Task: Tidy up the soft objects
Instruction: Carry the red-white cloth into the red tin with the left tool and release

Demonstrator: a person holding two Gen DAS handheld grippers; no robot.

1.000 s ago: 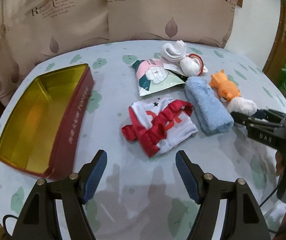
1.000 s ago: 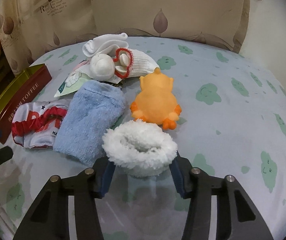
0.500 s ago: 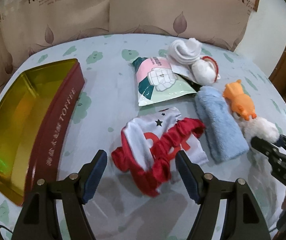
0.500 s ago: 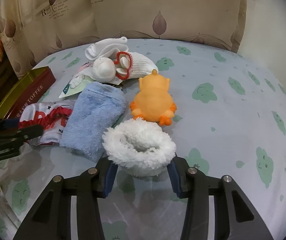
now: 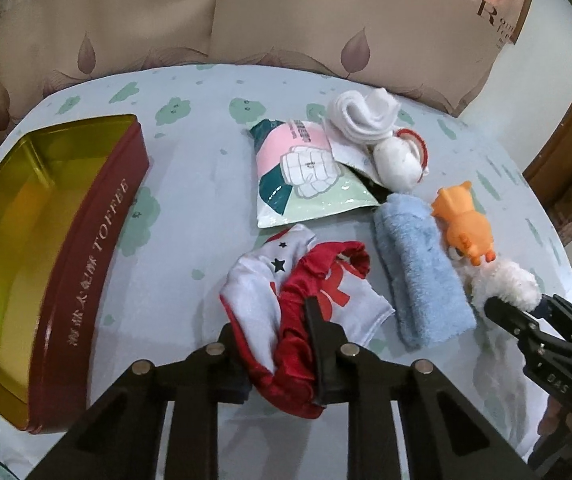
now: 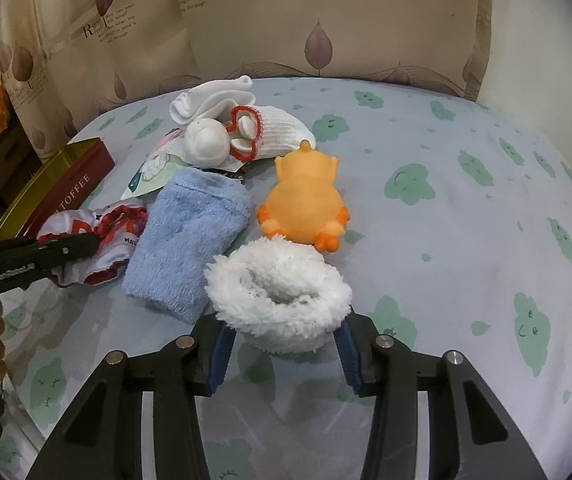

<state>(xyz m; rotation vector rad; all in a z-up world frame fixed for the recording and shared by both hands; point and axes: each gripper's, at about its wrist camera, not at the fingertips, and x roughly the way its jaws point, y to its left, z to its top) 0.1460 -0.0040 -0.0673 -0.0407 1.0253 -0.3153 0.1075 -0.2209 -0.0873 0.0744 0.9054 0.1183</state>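
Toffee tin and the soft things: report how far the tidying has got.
Done: nothing yet; the toffee tin looks empty. In hand: the left gripper has closed on the red-and-white cloth, and the right gripper squeezes the white fluffy piece; neither looks lifted yet. Left on the bed: blue towel, orange toy, white socks, packet.

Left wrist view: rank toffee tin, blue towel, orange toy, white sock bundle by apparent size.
1. toffee tin, clearly largest
2. blue towel
3. orange toy and white sock bundle: look about alike, and the bundle lies farther from the camera, so no ranking between them.
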